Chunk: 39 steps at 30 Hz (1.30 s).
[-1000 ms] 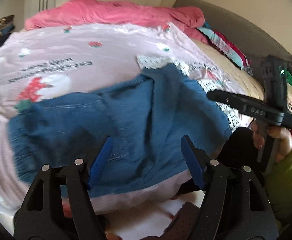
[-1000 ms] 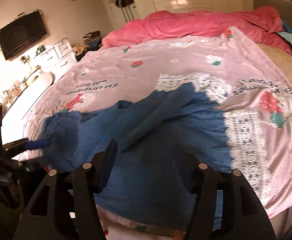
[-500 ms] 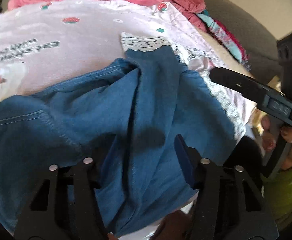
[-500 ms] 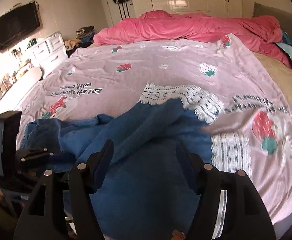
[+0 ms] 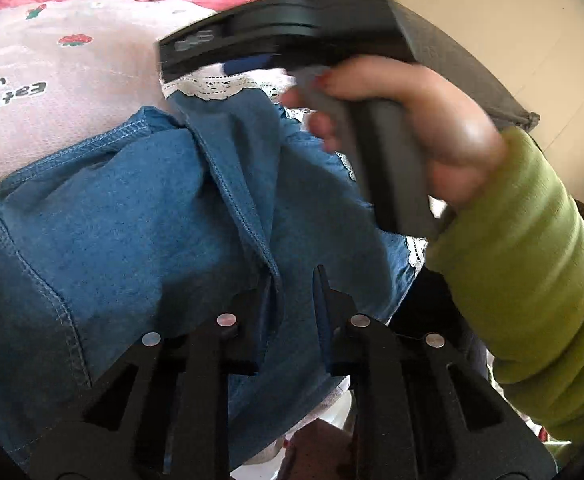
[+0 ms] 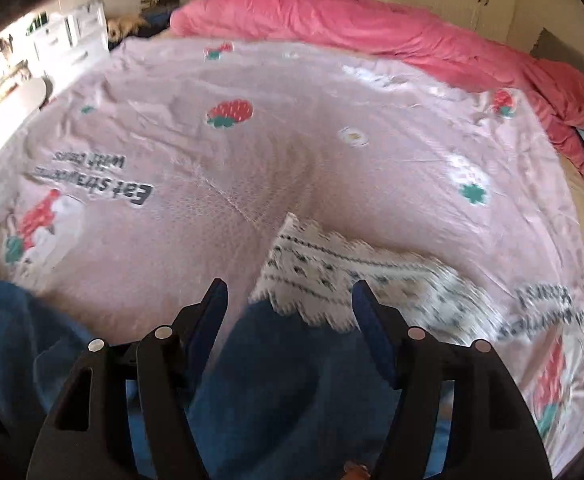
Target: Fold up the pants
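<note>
The blue denim pants (image 5: 140, 216) lie crumpled along the near edge of the pink strawberry-print bedspread (image 6: 276, 152), their long axis running roughly left to right in front of the person. At the left, the left gripper (image 5: 296, 288) sits low on the cloth, its jaws closing on a raised ridge of denim beside a stitched seam, with fabric between the pads. To the right, the right gripper (image 6: 288, 308) hovers over the far end of the pants, jaws apart, the denim edge and a white lace trim (image 6: 332, 268) lying just ahead between the fingers, not yet pinched. The person's hand (image 5: 424, 120) in a green sleeve (image 5: 532, 264) holds it. No containers appear. Judging by this, the right gripper is nearer the free end to be carried over.
</note>
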{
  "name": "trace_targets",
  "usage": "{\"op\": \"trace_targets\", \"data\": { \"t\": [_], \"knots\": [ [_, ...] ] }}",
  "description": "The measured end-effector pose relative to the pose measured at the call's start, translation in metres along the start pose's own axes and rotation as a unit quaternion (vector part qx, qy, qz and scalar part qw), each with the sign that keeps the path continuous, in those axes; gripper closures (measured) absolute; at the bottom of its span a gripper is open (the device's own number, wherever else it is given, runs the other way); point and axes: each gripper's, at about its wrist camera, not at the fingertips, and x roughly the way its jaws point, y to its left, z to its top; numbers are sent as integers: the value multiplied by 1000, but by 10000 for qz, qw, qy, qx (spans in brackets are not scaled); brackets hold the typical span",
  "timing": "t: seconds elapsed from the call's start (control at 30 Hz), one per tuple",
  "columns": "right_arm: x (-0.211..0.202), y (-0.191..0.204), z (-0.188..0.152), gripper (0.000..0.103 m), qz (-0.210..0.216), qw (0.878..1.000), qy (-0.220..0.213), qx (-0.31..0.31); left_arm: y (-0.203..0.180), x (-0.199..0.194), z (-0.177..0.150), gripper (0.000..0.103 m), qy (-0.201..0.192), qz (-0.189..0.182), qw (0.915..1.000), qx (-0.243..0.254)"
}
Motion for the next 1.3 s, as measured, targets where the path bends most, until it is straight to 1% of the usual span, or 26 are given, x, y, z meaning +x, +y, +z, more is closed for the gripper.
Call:
{"op": "trace_targets", "data": {
  "t": [0.13,0.2,0.27,0.3,0.33,0.37,0.4,0.47,0.53,0.6,0.63,0.77,0.8,0.93,1.0,1.1,1.23,1.3],
  "knots": [
    [28,5,15,40,-88,9996,244,69,-2,2,-2,90,7,81,9999,100],
    [39,4,19,43,-176,9991,361,159,-6,3,-3,90,20,191,9996,202],
    [49,-1,21,63,-199,9983,460,288,-7,3,-2,90,11,215,9995,231],
    [52,-4,21,69,-216,9981,468,325,-7,3,-2,90,-2,255,9994,239],
    [53,-9,20,77,-206,9981,443,371,-9,5,-3,90,-18,303,9992,260],
    [52,-13,21,90,-148,9981,414,421,-9,4,-3,90,-44,397,9988,288],
    [48,-18,19,92,-54,9981,350,502,-10,2,-3,90,-62,415,9987,280],
    [32,-27,16,93,34,9983,160,560,-3,-5,1,89,-89,354,9992,182],
    [12,-38,9,94,63,9981,-86,604,2,-7,1,80,-126,365,9992,102],
    [-6,-52,-1,94,215,9960,-248,829,5,-9,0,74,-203,524,9983,130],
    [-18,-62,-9,94,319,9940,-350,988,6,-11,0,74,-242,610,9977,163],
    [-62,-95,-44,94,445,9853,-695,1494,6,-15,-3,74,-302,771,9962,271],
    [-75,-108,-58,94,481,9808,-790,1716,5,-14,-3,74,-288,858,9953,347],
    [-110,-141,-100,94,550,9668,-1024,2277,-3,-8,-3,91,-337,1173,9908,581],
    [-121,-152,-121,94,572,9608,-1063,2495,-3,-9,-3,92,-351,1249,9895,643],
    [-138,-163,-158,94,733,9484,-1052,2901,0,-9,-6,92,-354,1268,9887,711],
    [-155,-159,-197,94,773,9434,-1055,3048,-5,-8,-7,92,-366,1311,9869,870],
    [-157,-156,-212,94,794,9414,-1012,3118,-7,-8,-9,92,-384,1314,9858,969]
  ]
}}
